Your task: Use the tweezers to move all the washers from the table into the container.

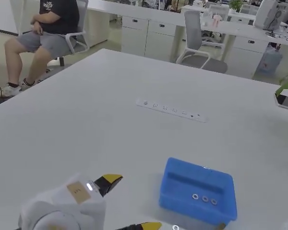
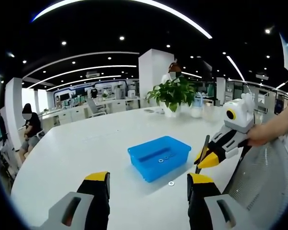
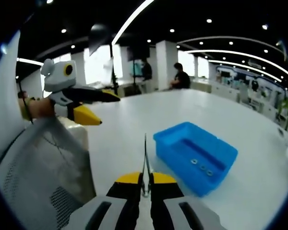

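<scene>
Tweezers [image 3: 145, 158] are sitting clenched, one pair, between the pressed-together jaws of the right gripper [image 3: 145, 181], their tips pointing ahead towards the near-left corner of the single blue container [image 3: 196, 158]. In the left gripper view, the right gripper [image 2: 207, 158] is angling the tweezers [image 2: 201, 153] down to the right of the container [image 2: 159, 157]; I cannot tell whether their tips are touching the worktop [image 2: 86, 148]. The left gripper [image 2: 149, 179] is hanging released, its jaws spread wide and gripping nothing. Four washers are showing in all. Three washers [image 3: 202, 167] are lying in a short row on the container's floor. The fourth washer [image 2: 171, 183] is lying on the worktop just in front of the container, ahead of the left gripper's open jaws and a little apart from the tweezer tips. In the head view it [image 1: 175, 227] is lying by the worktop's near edge, between the left gripper [image 1: 139, 201] and the container [image 1: 198, 184]. Farther out, one power strip [image 1: 170, 110] is lying mid-worktop, and one potted plant [image 2: 175, 93] is standing near the far edge.
</scene>
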{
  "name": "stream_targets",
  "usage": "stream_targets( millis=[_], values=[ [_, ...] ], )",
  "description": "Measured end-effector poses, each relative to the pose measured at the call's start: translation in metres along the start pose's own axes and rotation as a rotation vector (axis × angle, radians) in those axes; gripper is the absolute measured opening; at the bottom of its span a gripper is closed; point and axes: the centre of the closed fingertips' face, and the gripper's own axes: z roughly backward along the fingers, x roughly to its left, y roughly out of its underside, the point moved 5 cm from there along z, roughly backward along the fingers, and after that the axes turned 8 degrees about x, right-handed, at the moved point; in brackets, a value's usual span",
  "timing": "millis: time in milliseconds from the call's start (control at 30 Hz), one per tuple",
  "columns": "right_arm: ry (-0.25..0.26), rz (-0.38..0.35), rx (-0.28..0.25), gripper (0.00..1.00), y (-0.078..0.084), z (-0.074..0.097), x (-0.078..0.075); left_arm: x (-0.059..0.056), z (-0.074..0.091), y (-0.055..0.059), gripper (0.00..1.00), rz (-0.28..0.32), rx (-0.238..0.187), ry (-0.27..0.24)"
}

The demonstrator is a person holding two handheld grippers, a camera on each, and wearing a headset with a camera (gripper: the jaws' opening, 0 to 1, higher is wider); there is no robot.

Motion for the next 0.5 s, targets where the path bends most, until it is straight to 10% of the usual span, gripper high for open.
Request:
stream_targets(
  millis=[500],
  values=[
    [-0.007,0.014,0.007,0.03,-0.046,0.008,-0.021,0.000,0.001,0.000,0.65,0.006,-0.005,0.001]
  ],
)
